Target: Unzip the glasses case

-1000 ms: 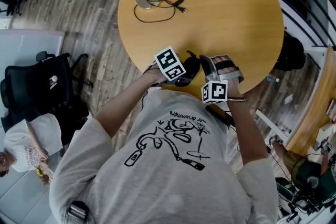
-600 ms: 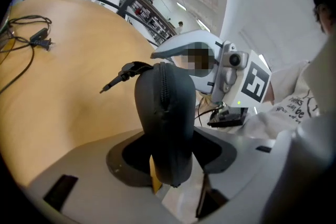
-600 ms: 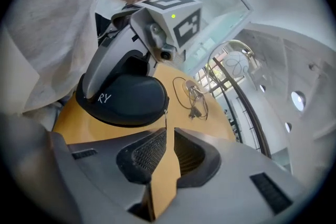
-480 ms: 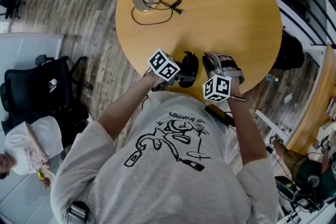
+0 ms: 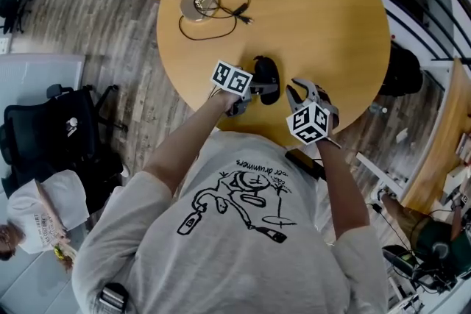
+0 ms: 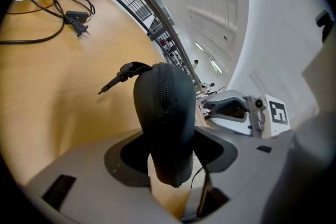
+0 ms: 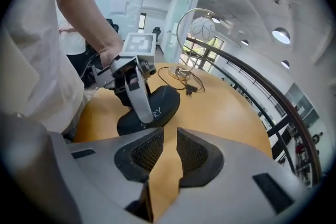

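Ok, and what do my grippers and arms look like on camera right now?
The left gripper and right gripper are light grey moulded shells with dark inner pads. Each carries a white cube with black square markers: left cube, right cube. The person wears a light grey short-sleeved T-shirt with a black drawing.

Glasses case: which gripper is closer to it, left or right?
Left. The left gripper holds the glasses case between its fingers, which just opened wider. The right gripper sits apart beside it, empty, its fingers just opened a little.
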Demonstrator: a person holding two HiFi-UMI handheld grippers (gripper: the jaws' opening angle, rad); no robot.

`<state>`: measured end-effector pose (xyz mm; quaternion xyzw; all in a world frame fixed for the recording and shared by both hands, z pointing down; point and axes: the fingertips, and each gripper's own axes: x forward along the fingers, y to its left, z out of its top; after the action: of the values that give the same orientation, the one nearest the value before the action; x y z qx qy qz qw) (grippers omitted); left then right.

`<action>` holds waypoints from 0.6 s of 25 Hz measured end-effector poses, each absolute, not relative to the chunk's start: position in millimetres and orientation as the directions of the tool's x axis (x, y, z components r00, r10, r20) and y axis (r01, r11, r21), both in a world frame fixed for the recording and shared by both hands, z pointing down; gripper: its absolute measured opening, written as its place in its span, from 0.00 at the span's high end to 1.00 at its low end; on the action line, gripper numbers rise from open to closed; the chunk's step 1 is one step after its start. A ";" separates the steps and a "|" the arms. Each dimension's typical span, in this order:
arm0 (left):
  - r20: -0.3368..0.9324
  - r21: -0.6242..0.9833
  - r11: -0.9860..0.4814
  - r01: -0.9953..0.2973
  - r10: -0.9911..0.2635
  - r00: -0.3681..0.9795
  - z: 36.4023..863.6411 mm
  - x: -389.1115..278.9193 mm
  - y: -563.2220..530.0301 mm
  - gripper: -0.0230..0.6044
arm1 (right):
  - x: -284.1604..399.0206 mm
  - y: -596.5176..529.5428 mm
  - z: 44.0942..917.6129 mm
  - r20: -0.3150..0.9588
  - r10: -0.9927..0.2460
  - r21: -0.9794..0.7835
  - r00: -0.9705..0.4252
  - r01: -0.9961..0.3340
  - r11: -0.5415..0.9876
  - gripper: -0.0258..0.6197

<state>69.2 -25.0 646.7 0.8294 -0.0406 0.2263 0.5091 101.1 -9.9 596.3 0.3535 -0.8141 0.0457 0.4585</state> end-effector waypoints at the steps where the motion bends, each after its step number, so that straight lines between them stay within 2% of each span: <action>1: 0.434 0.820 -0.479 -0.313 0.165 0.886 653.9 68.9 -28.0 0.57 | 101.4 -8.9 597.5 0.781 -0.531 0.238 -0.330 -0.628 0.741 0.86; 15: 0.498 0.799 -0.450 -0.398 0.126 0.858 681.2 66.6 -53.3 0.56 | 103.4 -4.3 603.8 0.789 -0.518 0.199 -0.330 -0.661 0.724 0.86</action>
<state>66.6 -53.3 681.2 0.8131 -0.0836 0.2532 0.5175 103.4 -4.3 603.8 0.3632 -0.8115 0.0792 0.4509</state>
